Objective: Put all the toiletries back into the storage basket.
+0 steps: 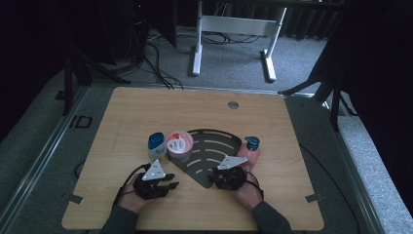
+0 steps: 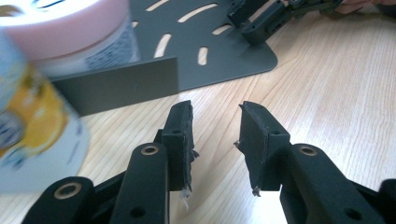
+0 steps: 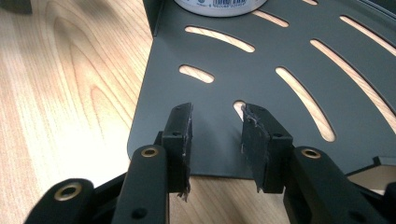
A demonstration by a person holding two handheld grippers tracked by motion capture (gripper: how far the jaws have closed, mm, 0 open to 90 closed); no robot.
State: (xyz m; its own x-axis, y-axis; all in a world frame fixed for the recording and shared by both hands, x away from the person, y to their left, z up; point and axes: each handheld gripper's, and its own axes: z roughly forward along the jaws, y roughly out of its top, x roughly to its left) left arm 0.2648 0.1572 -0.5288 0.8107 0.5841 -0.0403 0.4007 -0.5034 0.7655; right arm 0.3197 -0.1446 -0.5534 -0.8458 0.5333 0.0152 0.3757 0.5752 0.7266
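1. My landmark was the dark slotted corner shelf (image 1: 212, 146), lying flat mid-table.
2. My right gripper (image 3: 215, 122) hovered over its near pointed corner, jaws apart, nothing between them.
3. My left gripper (image 2: 215, 122) sat just off its left edge, jaws apart and empty too.
4. The pink-lidded tub (image 1: 179, 144) stood on the shelf's left side, with a small bottle (image 1: 157, 147) just left of it.
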